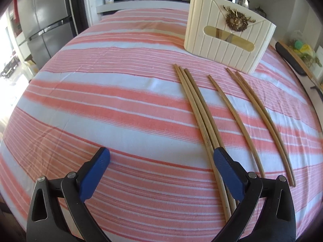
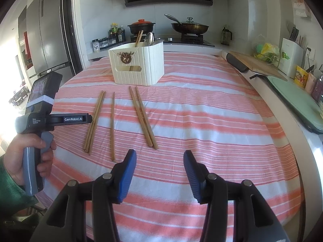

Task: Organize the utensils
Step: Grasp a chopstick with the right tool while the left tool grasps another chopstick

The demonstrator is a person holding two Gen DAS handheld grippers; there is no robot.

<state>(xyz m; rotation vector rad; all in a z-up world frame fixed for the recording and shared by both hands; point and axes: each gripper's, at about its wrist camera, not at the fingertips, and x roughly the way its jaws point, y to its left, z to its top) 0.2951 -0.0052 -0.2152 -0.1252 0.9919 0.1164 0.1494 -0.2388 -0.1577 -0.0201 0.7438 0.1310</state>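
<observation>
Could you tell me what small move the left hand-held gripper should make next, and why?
Probably shift it sideways over the bundle of three chopsticks and lower it. The left hand-held gripper is open and empty, with only one finger over that bundle, and six chopsticks lie outside the white holder.

The left camera sits on the left tool (image 1: 161, 161) and looks down at the table (image 1: 101, 100) from close up. The right camera sits on the right tool (image 2: 160, 159), farther back, and looks more level. Both see the chopsticks (image 1: 201, 109) ahead of the tools and the white box (image 2: 139, 66) behind them. The right view also shows the left tool.
</observation>
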